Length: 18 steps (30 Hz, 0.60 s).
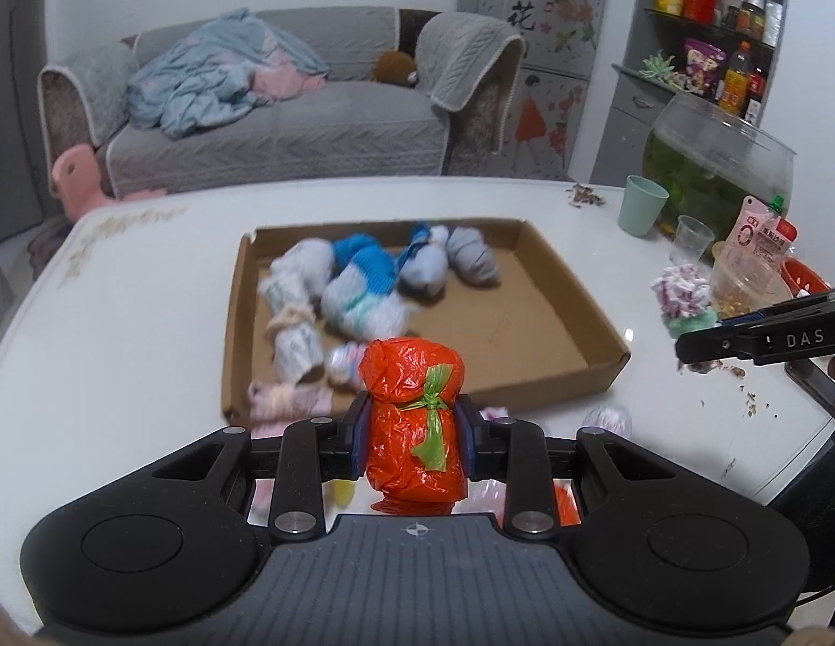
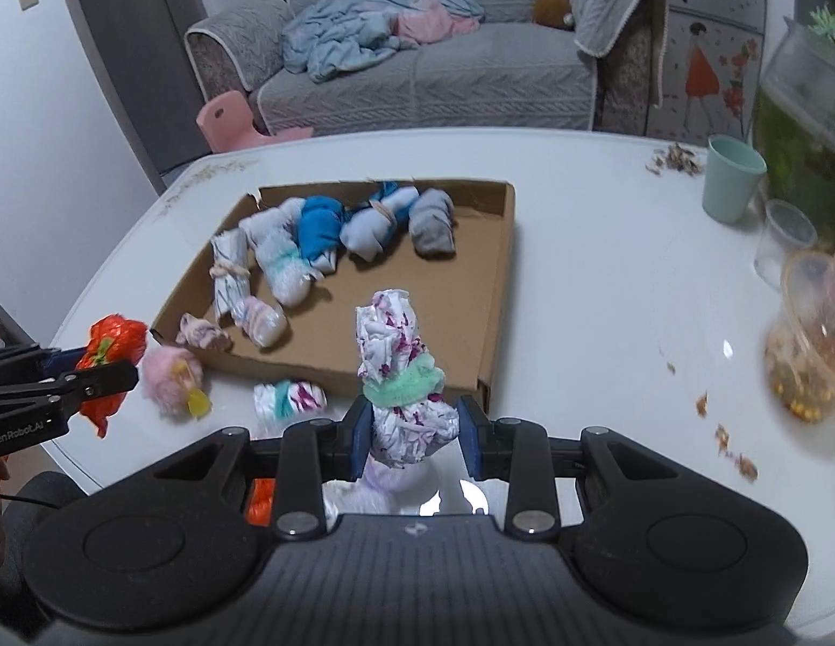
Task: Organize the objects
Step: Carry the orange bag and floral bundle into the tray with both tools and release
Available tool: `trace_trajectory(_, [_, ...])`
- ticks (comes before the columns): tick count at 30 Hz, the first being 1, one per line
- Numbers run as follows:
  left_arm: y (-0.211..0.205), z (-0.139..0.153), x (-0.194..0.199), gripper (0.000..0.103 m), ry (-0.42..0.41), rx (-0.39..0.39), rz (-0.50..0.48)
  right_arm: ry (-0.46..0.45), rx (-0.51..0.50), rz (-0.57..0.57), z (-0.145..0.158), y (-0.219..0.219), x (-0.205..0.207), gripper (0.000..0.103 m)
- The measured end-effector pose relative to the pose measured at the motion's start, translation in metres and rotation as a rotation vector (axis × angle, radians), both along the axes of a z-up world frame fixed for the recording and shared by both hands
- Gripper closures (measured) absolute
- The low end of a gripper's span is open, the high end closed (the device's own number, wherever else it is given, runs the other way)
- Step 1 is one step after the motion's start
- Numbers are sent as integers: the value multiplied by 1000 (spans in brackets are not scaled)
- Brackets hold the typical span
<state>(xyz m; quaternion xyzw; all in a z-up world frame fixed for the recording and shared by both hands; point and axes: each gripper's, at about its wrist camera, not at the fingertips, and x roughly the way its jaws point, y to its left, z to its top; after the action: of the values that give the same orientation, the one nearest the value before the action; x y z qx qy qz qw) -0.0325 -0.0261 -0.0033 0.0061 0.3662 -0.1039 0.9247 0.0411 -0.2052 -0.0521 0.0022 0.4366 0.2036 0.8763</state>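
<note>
Two bundles are held at once, one in each gripper. Nearest in the left wrist view, the left gripper [image 1: 415, 444] has its fingers [image 1: 357, 439] clamped on an orange plastic-bag bundle [image 1: 415, 425] tied with a green strip, standing upright between the pads with its long axis pointing up and away. In the right wrist view, the right gripper [image 2: 415, 441] has its fingers [image 2: 471, 441] closed on a white-and-purple cloth bundle [image 2: 398, 371] banded in green, also upright.

Just beyond both sets of fingers lies the cardboard tray [image 2: 495, 290] on the white worktop [image 1: 148, 323], its near rim close ahead and below each load. Rolled socks and cloth bundles [image 2: 315, 237] crowd its far-left part; the near-right floor is bare. That bare patch lies straight ahead of the right gripper, so I judge the right hand better placed for it. On the worktop short of the tray sit a pink fluffy ball [image 2: 172, 377] and a small patterned bundle [image 2: 288, 398].
</note>
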Motion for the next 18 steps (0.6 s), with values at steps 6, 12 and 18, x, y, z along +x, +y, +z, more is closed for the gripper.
trace_trajectory(6, [-17,9,34,65,-17,19,-54,-32,11,27,10,6,22,73])
trace_trajectory(12, [-50,7,87,65,-23,44,-129,-51,5,48,11,6,67,73])
trace_trajectory(18, [-79,-24,145,65,26,67,-183,-41,-24,104,-5,14,105,73])
